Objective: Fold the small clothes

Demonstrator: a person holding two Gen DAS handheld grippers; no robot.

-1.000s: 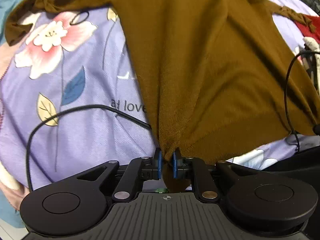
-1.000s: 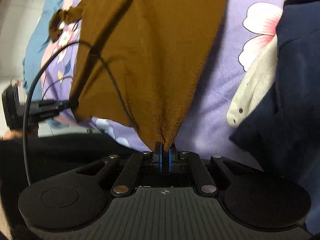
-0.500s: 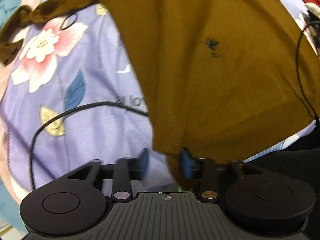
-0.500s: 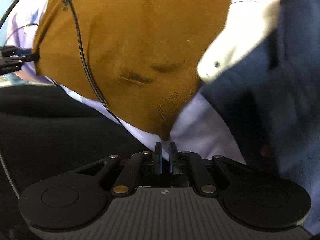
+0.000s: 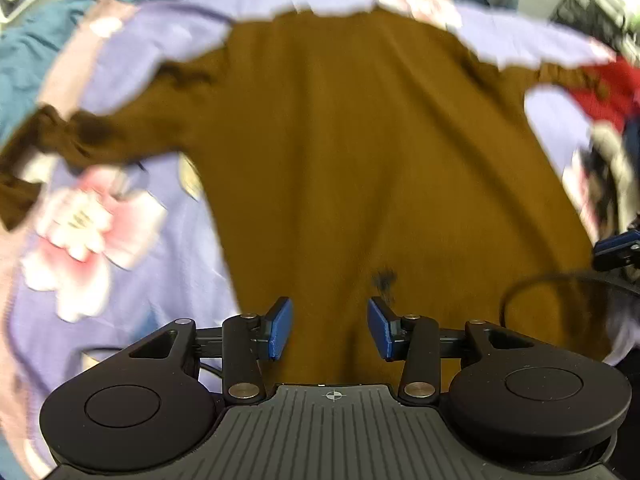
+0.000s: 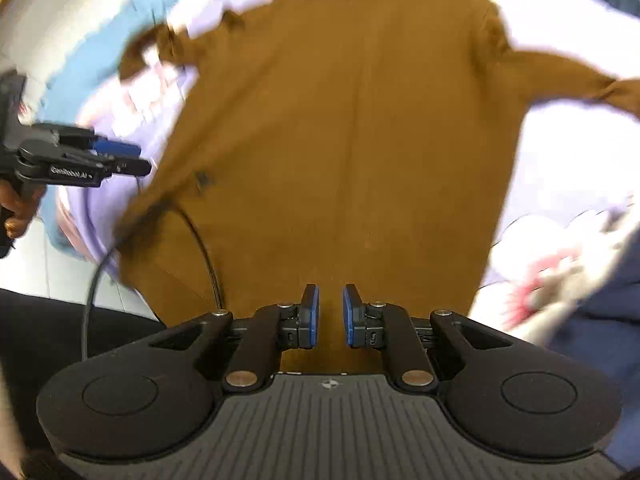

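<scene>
Brown knit long-sleeved sweater (image 5: 360, 160): spread flat on lilac floral bedsheet (image 5: 132, 280), hem nearest both tools, neckline farthest.

Lies straight ahead of both grippers, long axis running away from them, sleeves thrown out to either side. Left gripper (image 5: 329, 328): blue pads wide apart, empty, poised over the hem near a small dark chest mark (image 5: 384, 280). Right gripper (image 6: 330, 316): pads parted by a narrower gap, holding nothing, over the hem toward the opposite side. Left sleeve (image 5: 80, 136) bunched, nearer the left gripper; right sleeve (image 6: 580, 84) nearer the right gripper. Probable next step: fold a sleeve or side inward across the long axis. Black cable (image 6: 204, 248) draped over the fabric; snag risk. Frames motion-blurred.
</scene>
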